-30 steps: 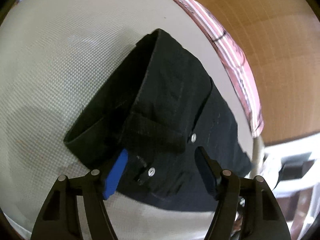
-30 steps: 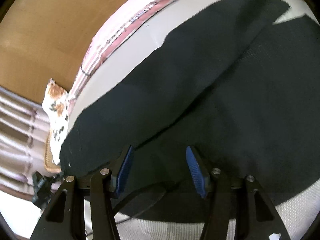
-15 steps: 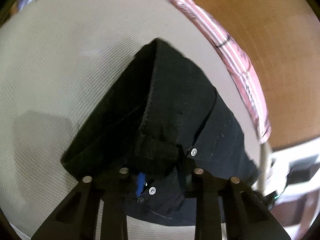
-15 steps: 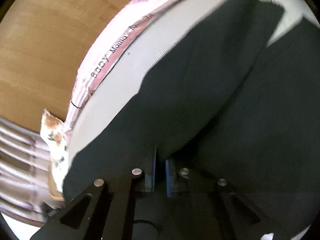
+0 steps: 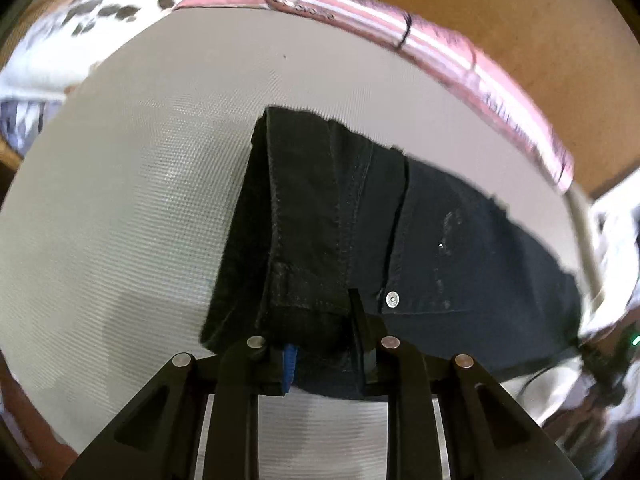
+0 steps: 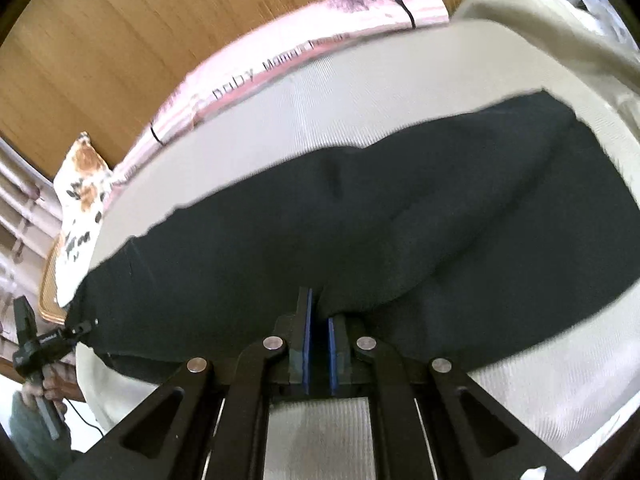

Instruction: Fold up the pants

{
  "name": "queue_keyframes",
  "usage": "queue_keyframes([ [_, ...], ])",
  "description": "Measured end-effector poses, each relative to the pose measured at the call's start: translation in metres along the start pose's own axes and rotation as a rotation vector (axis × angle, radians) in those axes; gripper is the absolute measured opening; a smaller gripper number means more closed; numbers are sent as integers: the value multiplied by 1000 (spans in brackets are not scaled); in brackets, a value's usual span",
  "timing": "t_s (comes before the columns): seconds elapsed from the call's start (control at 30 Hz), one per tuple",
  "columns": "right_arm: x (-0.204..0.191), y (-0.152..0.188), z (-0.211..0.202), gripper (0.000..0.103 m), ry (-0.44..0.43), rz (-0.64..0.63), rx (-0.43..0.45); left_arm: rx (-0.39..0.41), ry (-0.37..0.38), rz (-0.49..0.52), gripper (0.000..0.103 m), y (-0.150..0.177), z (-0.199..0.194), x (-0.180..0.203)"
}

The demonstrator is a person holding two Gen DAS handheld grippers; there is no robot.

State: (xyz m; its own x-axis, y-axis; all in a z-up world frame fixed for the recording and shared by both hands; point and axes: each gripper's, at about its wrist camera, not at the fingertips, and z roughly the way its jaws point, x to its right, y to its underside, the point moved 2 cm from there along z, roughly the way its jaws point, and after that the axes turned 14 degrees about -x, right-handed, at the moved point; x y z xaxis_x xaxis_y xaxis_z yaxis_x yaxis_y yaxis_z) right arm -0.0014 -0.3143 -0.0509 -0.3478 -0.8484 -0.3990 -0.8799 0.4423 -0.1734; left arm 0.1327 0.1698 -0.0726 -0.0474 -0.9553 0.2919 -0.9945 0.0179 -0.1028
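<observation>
- Left wrist view: black pants (image 5: 400, 240) lie on a pale woven mat (image 5: 140, 200), well inside its pink striped border (image 5: 460, 52). The waistband end, with a metal rivet (image 5: 393, 300) just right of the grip, is bunched up towards the camera.
- Left gripper (image 5: 324, 360) is clamped on that thick waistband bundle; the jaws are closing the last little way, with cloth filling the gap between them.
- Handling, by judgement: soft, limp denim-like cloth, moderately heavy, not fragile. Stitched seams and the waistband are the firmest places to take hold; single layers will sag and slip.
- Right wrist view: the leg portion of the pants spreads across the mat, ahead of and to both sides of the tongs, short of the pink border.
- Right gripper (image 6: 319, 320) is pinched almost fully together on a raised fold of the near edge of the cloth; the fabric tents upward from the blue pads (image 6: 307, 332).
- A person's hand (image 6: 48, 388) holding the other tool shows at the lower left, beside the pants' far end.
</observation>
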Motion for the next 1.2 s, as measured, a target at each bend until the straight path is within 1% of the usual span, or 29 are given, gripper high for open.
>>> queue_keyframes([
  [0.07, 5, 5, 13, 6, 25, 14, -34, -14, -60, 31, 23, 3, 10, 3],
  [0.13, 8, 6, 24, 6, 39, 21, -58, -7, -106, 55, 23, 4, 14, 7],
  [0.23, 12, 5, 31, 6, 33, 35, -76, 5, -165, 85, 24, 2, 15, 11],
  [0.27, 13, 5, 31, 6, 27, 37, -75, 6, -177, 87, 27, 1, 16, 11],
  [0.3, 14, 5, 30, 8, 13, 47, -74, 8, -190, 85, 28, 0, 16, 11],
  [0.37, 20, 5, 29, 13, -41, 82, -81, 8, -188, 74, 28, -2, 14, 9],
  [0.43, 26, 6, 27, 24, -107, 120, -81, 6, -181, 64, 28, -4, 9, 7],
  [0.5, 30, 5, 24, 30, -126, 143, -71, 3, -169, 55, 30, -3, 3, 8],
  [0.57, 36, 4, 19, 34, -148, 156, -60, 4, -150, 57, 35, 4, -10, 8],
  [0.6, 40, 3, 18, 35, -161, 171, -56, 13, -141, 72, 37, 10, -21, 6],
  [0.63, 47, 2, 18, 35, -180, 191, -53, 20, -145, 82, 41, 13, -26, 7],
  [0.67, 50, 1, 18, 35, -198, 207, -52, 28, -159, 92, 43, 17, -32, 8],
  [0.7, 55, -1, 19, 34, -224, 226, -49, 35, -189, 106, 43, 23, -39, 7],
  [0.77, 64, -4, 20, 34, -267, 255, -42, 47, -219, 125, 43, 31, -47, 7],
  [0.8, 69, -6, 19, 34, -280, 265, -39, 70, -251, 134, 43, 37, -54, 8],
  [0.87, 76, -9, 16, 34, -297, 281, -30, 121, -280, 158, 43, 43, -64, 15],
  [0.93, 83, -12, 13, 34, -280, 295, -14, 171, -276, 227, 43, 48, -71, 35],
  [1.03, 95, -19, 5, 34, -266, 308, 4, 208, -199, 371, 43, 53, -68, 84],
  [1.07, 99, -22, 2, 35, -258, 309, 11, 205, -171, 425, 43, 55, -63, 101],
  [1.1, 105, -26, -1, 36, -239, 309, 22, 194, -133, 504, 43, 57, -54, 127],
  [1.2, 121, -35, -8, 36, -215, 328, 47, 168, -93, 652, 43, 60, -27, 184],
])
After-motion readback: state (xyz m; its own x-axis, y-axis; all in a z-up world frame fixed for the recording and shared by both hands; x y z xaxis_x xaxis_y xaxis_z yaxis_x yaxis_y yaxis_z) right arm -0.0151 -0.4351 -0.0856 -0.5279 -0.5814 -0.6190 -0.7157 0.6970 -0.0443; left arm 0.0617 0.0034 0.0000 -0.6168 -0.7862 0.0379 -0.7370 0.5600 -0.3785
